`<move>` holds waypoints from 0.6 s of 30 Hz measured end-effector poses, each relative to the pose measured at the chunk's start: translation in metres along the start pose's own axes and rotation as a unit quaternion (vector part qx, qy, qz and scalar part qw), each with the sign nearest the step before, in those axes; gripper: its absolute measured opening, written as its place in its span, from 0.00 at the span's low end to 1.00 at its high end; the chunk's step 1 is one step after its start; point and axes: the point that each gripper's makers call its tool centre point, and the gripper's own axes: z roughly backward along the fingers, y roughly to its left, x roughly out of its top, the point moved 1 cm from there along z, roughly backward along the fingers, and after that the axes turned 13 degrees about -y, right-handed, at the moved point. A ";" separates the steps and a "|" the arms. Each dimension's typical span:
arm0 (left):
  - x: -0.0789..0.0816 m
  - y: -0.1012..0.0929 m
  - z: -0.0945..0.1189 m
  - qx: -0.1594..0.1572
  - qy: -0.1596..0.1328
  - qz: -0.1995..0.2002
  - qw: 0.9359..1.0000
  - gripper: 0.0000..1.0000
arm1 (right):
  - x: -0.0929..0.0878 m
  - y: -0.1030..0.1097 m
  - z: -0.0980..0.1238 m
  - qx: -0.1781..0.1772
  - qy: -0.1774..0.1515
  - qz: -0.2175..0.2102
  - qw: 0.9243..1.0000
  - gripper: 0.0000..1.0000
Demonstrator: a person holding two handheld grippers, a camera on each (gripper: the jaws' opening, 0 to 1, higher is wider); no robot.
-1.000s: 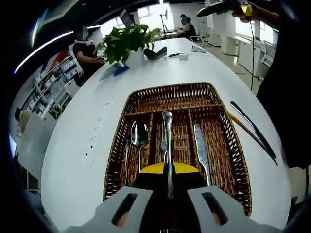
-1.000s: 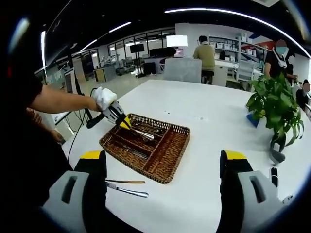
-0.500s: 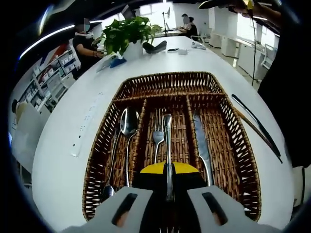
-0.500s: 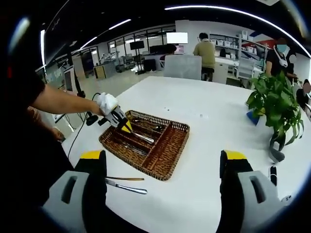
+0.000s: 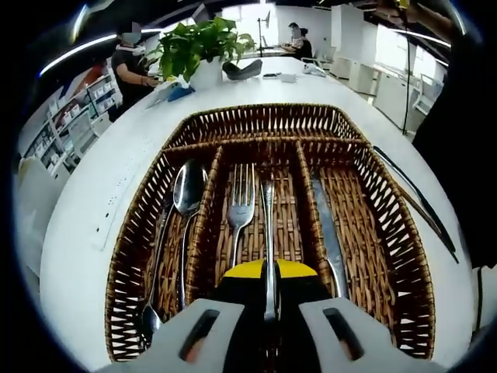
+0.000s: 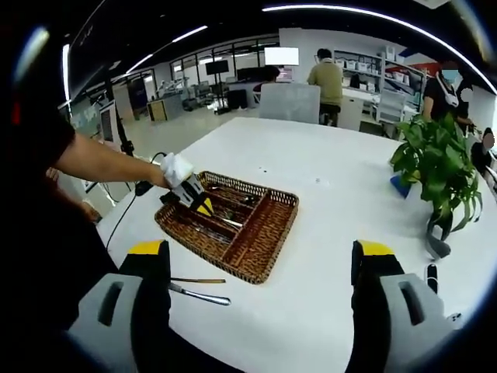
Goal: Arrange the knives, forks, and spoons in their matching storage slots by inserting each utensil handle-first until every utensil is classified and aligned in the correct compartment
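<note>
while your left gripper [image 5: 268,291] hangs low over the brown woven wicker cutlery tray [image 5: 264,124], its jaws are clenched on a slim silver utensil handle [image 5: 268,233] that runs straight ahead along the middle slot; you cannot tell from here what kind of utensil it is. just left of that handle, in the same middle compartment, lies a silver fork [image 5: 239,203] with its tines pointing away from you. the left-hand slot holds a shiny silver spoon [image 5: 187,194], bowl towards the far end, with another spoon partly tucked beside it. the right-hand slot holds a flat silver table knife [image 5: 329,233] lying lengthwise. across the far end of the tray runs one wide crosswise compartment. on the white table [image 5: 93,210], right of the tray, two long dark utensils [image 5: 415,206] lie side by side, apart from the wicker rim. a leafy green potted plant [image 5: 198,47] stands at the far end of the table.

in your right gripper view, your right gripper [image 6: 260,268] hovers well back from the tray with its yellow-tipped jaws spread wide and nothing between them. there you can see your gloved hand [image 6: 177,169] steering the left gripper down into the tray, and the two loose utensils lie on the table near the tray's close corner.
</note>
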 end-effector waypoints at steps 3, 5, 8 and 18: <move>-0.002 -0.001 0.000 -0.004 -0.002 0.005 1.000 0.02 | 0.001 -0.002 0.001 -0.003 -0.002 -0.001 1.000 1.00; -0.001 0.000 0.000 -0.005 -0.001 0.006 1.000 0.02 | 0.001 -0.002 0.001 -0.004 -0.002 0.000 1.000 1.00; -0.002 0.001 0.000 -0.005 0.001 0.015 1.000 0.02 | 0.001 0.000 -0.001 -0.003 -0.003 -0.002 1.000 1.00; 0.006 0.009 0.002 0.048 -0.010 0.017 0.999 0.13 | 0.003 0.009 -0.003 0.002 -0.009 -0.001 1.000 1.00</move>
